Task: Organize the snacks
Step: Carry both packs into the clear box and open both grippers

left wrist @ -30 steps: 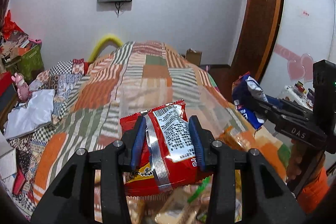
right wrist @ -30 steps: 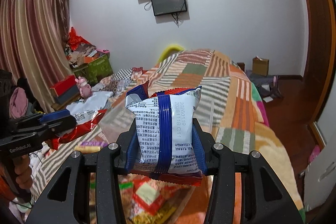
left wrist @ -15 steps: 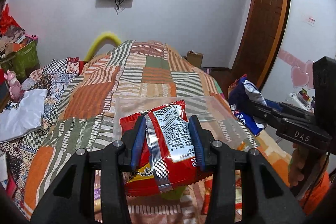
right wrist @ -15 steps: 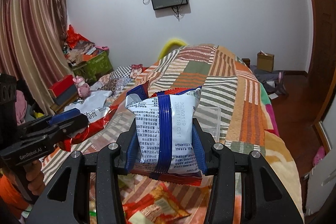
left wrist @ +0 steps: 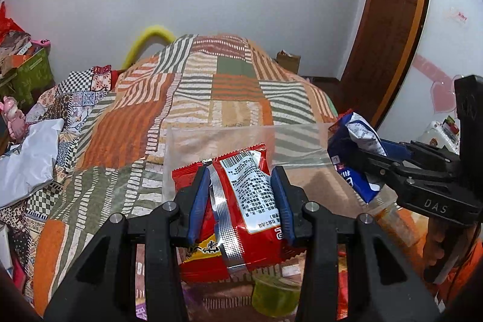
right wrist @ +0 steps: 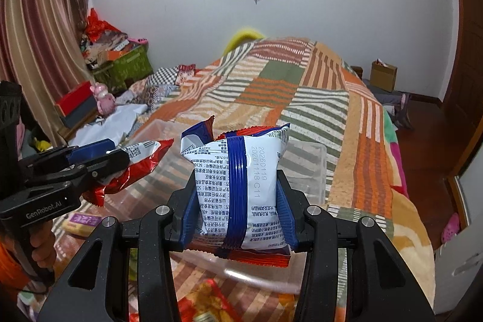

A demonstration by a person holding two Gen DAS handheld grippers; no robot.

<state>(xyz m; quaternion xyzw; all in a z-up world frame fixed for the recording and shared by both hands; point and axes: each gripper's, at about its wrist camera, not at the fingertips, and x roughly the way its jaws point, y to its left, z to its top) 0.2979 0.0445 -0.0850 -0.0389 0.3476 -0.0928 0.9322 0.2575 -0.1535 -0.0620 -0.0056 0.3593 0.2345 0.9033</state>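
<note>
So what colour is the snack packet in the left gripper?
Red, with a silver seam and white label: red packet, best seen from the left wrist view.

Glossy foil red packet; glossy plastic-film white packet; clear smooth plastic box; woven cloth blanket, matt.

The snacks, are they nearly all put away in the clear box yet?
Not yet. The clear box on the quilt looks empty. The left gripper holds a red snack packet and the right gripper a blue-and-white packet, both near it. More snacks lie below, unsorted.
</note>
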